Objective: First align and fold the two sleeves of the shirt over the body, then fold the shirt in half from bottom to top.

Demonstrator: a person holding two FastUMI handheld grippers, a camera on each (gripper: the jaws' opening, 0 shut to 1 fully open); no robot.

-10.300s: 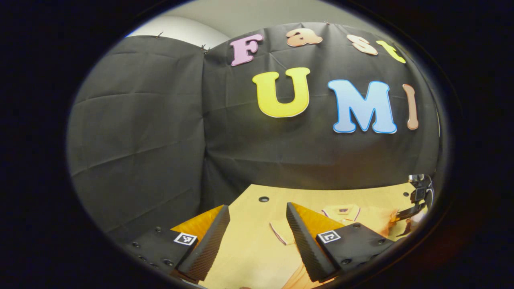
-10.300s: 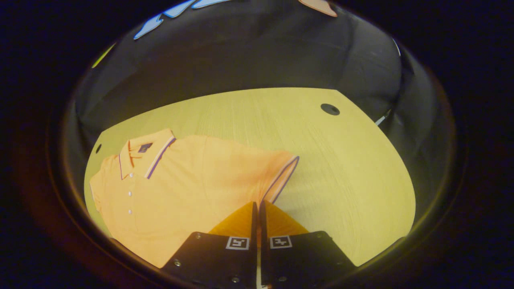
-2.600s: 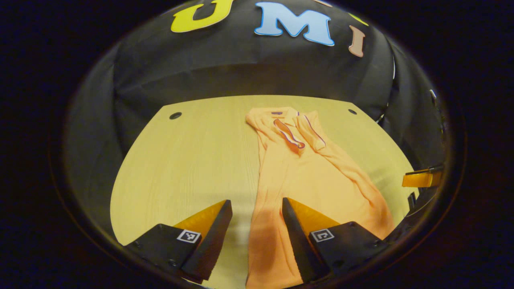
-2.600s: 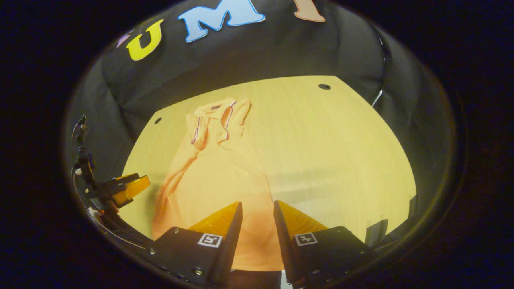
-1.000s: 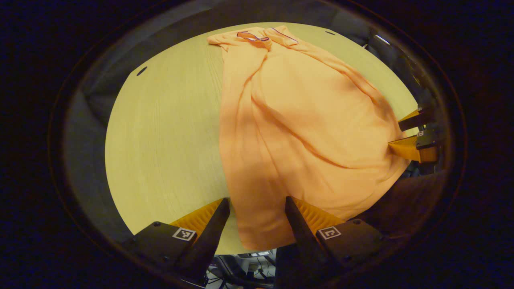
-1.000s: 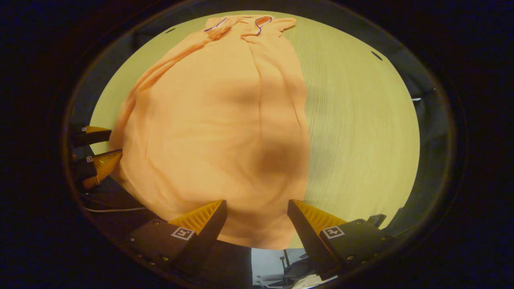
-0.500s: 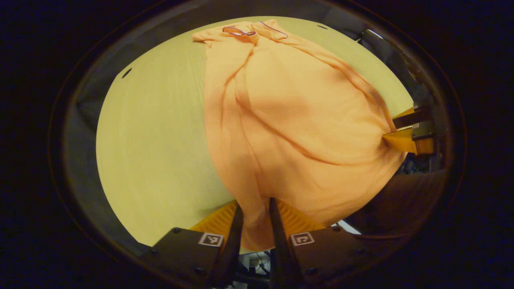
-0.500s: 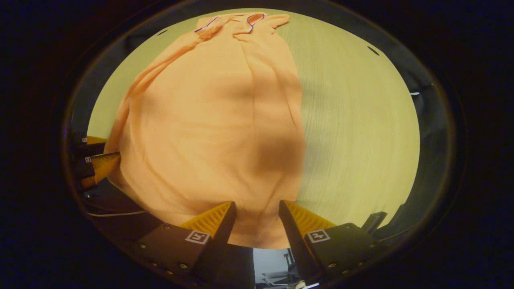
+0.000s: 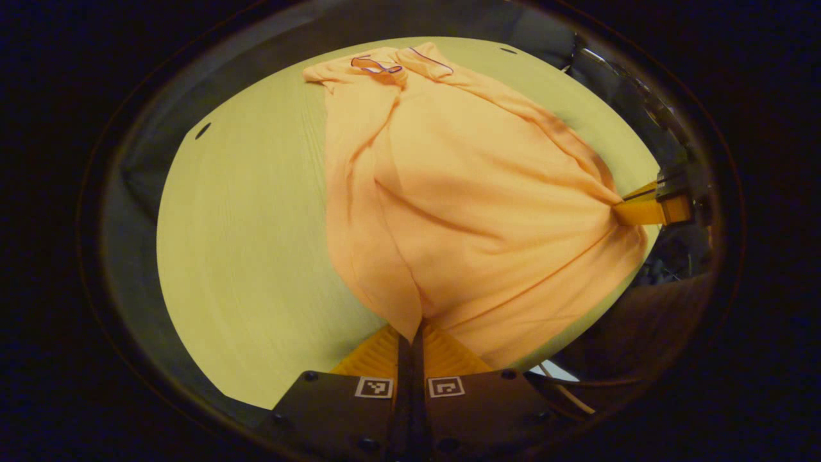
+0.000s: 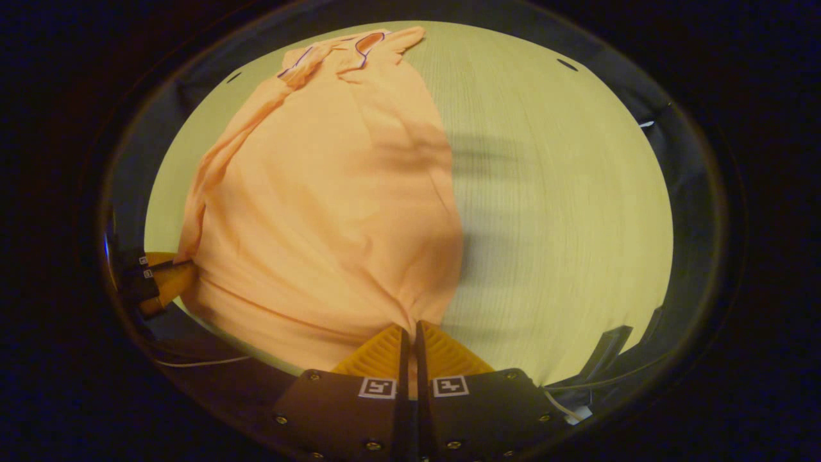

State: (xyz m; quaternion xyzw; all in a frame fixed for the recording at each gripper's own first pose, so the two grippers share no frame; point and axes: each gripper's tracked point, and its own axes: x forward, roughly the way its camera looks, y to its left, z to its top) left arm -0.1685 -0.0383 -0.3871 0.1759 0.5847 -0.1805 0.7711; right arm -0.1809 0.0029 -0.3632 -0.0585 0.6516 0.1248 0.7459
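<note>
- The left gripper (image 9: 410,330) has its 2 fingers pressed together on the near left corner of the shirt (image 9: 474,192), at the hem. Cloth gathers into a point right at the tips.
- The right gripper (image 10: 410,333) is clamped the same way on the near right hem corner, with creases fanning out from the pinch.
- In the left gripper view the right gripper sits at the far right edge, its fingers together on the cloth. In the right gripper view the left gripper sits at the left edge, likewise pinching.
- The hem stretches between the 2 grippers at the near edge of the table (image 10: 564,192). The rest of the shirt lies on the table and runs away to the collar (image 10: 359,48) at the far end.
- The sleeves look folded inward over the body, so my guess is that the bottom-to-top fold is the step in hand.
- The shirt looks light, thin and limp. It wrinkles at each pinch and sags between them, so it will not hold a shape by itself.
- The 2 hem corners seem the right places to hold, since they keep the edge wide. I judge that uneven lift or too little tension would let the middle droop and skew the fold.
</note>
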